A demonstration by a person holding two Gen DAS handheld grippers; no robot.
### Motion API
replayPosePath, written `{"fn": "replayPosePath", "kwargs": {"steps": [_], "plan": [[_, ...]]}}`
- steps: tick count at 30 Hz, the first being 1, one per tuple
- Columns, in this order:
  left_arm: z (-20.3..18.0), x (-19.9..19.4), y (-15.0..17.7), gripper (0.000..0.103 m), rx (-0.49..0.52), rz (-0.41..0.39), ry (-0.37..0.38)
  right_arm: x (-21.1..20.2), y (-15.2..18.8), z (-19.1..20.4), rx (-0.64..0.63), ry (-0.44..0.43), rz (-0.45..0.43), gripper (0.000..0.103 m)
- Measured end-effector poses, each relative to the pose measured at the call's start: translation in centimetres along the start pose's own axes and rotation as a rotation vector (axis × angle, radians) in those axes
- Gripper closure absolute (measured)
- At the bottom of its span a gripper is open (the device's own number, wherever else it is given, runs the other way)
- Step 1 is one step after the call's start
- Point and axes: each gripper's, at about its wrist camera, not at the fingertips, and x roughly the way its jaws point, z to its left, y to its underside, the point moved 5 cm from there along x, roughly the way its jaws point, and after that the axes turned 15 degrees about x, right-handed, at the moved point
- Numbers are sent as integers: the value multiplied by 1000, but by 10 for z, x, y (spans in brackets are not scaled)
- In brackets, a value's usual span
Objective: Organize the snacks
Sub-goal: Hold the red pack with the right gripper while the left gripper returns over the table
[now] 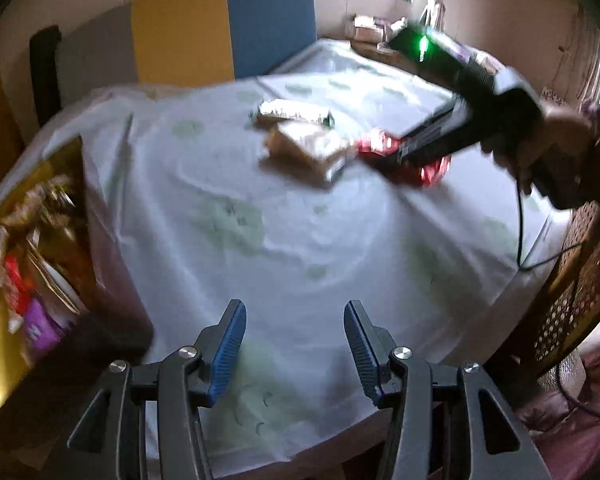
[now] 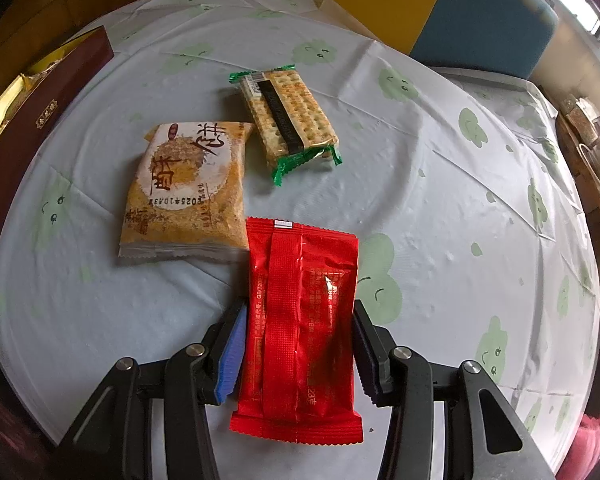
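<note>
Three snack packs lie on your bench [image 2: 440, 168], which is covered by a pale cloth with green blobs: a red pack [image 2: 300, 328], an orange pack [image 2: 188, 188] touching its far left corner, and a cracker pack [image 2: 290, 118] just beyond. Your right gripper [image 2: 298, 350] straddles the red pack, jaws at either long edge; whether the pads press it you cannot tell. Your left gripper [image 1: 295, 350] hangs over bare cloth, jaws apart with nothing between. At the bench's left edge sits a dark box [image 1: 40, 264] with snacks inside.
</note>
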Motion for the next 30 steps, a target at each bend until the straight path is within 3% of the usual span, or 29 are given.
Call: {"fn": "replayPosePath", "kwargs": {"steps": [3, 14, 22, 30], "plan": [[-6, 2, 3, 51, 42, -2, -27, -1, 1, 2, -8, 10, -3, 54], [3, -7, 11, 52, 29, -40, 5, -2, 0, 1, 41, -24, 20, 61], [17, -17, 19, 54, -32, -69, 16, -27, -6, 0, 107, -77, -31, 62], [23, -19, 27, 54, -59, -61, 3, -8, 6, 9, 91, -25, 22, 62]]}}
